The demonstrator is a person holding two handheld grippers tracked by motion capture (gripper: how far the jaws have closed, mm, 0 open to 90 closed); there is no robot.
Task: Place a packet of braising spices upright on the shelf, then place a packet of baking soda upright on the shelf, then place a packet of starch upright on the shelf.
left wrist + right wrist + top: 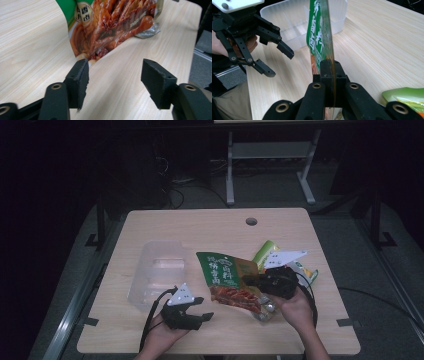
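Right gripper is clamping the snack pouch by one edge, left gripper hanging open and empty; pouch is probably sagging, could twist out.

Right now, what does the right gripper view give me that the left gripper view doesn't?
Right gripper view: the right claw shut on the snack packet's edge, the clear plastic container behind it, a second green packet, and the left claw seen from outside. Left gripper view: the left claw open, nothing between its jaws. Both: the snack packet and the wooden table.
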